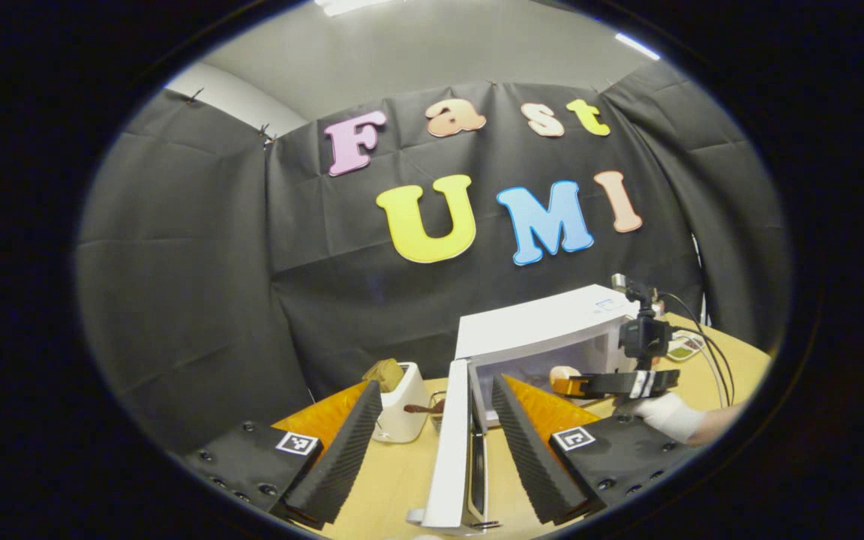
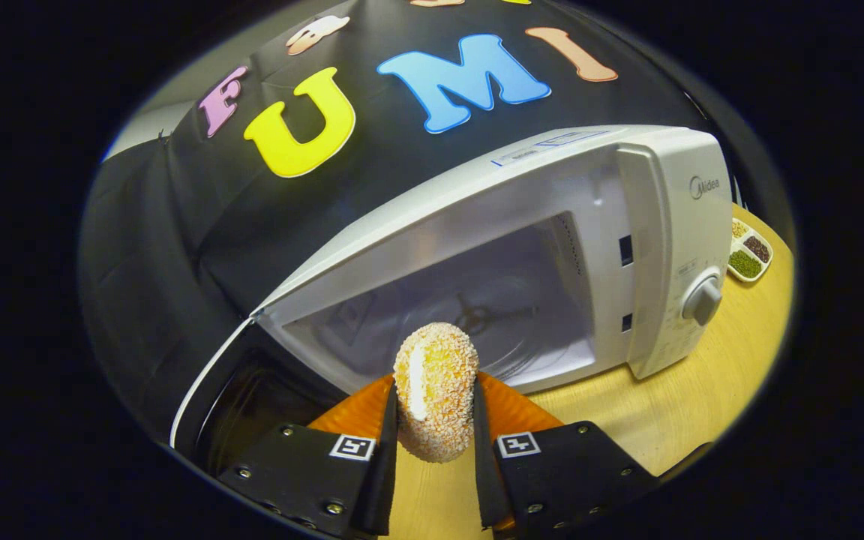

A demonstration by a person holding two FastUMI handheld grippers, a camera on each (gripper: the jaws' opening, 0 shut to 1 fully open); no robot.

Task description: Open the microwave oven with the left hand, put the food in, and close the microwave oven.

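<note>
The microwave oven (image 2: 522, 255) stands on the wooden table (image 2: 672, 420) with its door (image 1: 453, 442) swung wide, the cavity open straight ahead of the right gripper (image 2: 432, 442). That gripper's fingers are clamped on the food, a crumb-coated roll (image 2: 436, 397), held upright just short of the cavity mouth, long axis vertical. So the roll needs only to travel forward and slightly up. The left gripper (image 1: 436, 450) has its fingers spread either side of the door's edge, not pressing it, and is nearer the door for closing.
</note>
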